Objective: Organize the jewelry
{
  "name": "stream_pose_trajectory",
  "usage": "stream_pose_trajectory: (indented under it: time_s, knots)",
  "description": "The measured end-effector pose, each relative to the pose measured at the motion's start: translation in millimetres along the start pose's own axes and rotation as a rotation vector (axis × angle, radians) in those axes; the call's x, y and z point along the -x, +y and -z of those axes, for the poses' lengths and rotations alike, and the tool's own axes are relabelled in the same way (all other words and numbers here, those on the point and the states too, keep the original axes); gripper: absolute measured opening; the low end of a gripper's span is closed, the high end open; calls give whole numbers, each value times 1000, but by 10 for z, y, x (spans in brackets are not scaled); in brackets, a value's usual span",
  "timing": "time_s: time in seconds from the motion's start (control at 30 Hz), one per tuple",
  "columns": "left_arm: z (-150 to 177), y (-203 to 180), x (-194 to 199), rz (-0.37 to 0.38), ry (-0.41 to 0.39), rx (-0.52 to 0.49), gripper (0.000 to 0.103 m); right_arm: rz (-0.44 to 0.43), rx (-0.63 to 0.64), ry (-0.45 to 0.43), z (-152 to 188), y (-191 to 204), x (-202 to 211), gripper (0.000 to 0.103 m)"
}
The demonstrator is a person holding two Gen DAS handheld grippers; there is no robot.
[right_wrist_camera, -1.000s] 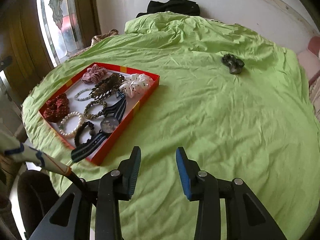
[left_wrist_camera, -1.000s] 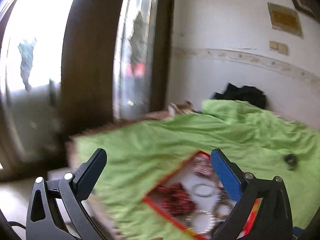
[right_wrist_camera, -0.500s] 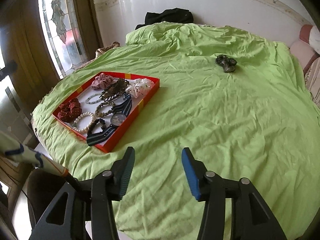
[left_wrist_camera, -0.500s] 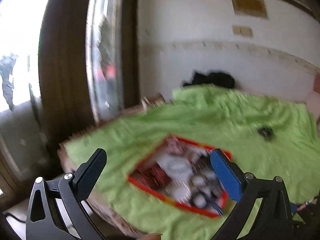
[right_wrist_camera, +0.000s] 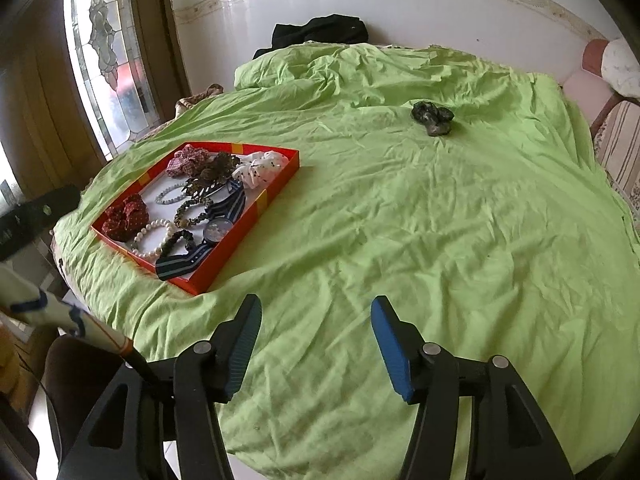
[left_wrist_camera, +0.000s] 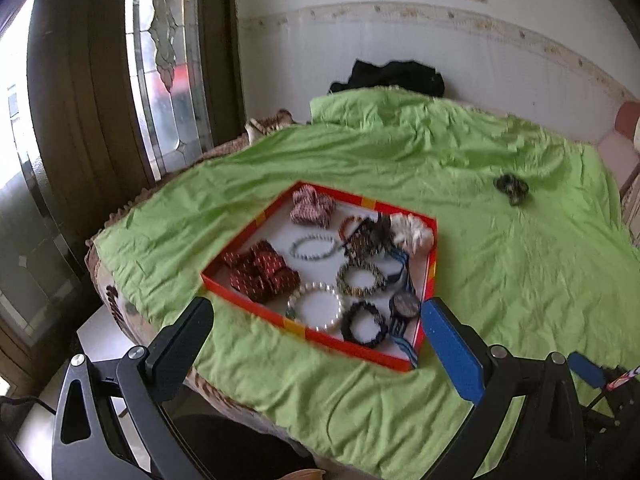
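Observation:
A red-rimmed tray [left_wrist_camera: 356,199] [right_wrist_camera: 287,178] lies on the green bedsheet, holding several scrunchies, bead bracelets, a pearl bracelet [left_wrist_camera: 316,307] and a striped-strap watch [left_wrist_camera: 404,305]. A dark scrunchie [left_wrist_camera: 511,187] [right_wrist_camera: 432,117] lies alone on the sheet, far from the tray. My left gripper [left_wrist_camera: 316,320] hovers wide open over the tray's near edge, nothing between its fingers. My right gripper [right_wrist_camera: 316,316] hangs above bare sheet to the right of the tray, its jaws opening and empty.
The green sheet [right_wrist_camera: 440,220] covers a bed against a white wall. Black clothing [right_wrist_camera: 320,32] lies at the bed's far end. A stained-glass window [left_wrist_camera: 164,60] and dark wooden frame stand left. A pink chair [right_wrist_camera: 608,80] is at the right.
The left wrist view has tipped down and swung so the tray now sits centred between its fingers. The right gripper's jaws have spread wider apart, and its view has pulled back slightly.

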State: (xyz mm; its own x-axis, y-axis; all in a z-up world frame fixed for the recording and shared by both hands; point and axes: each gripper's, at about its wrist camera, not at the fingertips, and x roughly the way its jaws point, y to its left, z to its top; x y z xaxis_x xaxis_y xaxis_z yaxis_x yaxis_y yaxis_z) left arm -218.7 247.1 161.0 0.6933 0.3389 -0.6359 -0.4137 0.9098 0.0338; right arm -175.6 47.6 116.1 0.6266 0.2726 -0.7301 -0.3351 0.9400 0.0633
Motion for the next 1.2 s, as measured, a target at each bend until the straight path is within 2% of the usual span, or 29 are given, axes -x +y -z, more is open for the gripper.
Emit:
stream_pose_trajectory:
  time_s: [0.2, 1.2]
  knots:
    - [82, -20, -121, -22, 57, -18, 103, 17, 20, 6, 23, 58, -19, 64]
    - [214, 115, -263, 9, 119, -5, 103, 51, 63, 27, 76, 222, -77, 68]
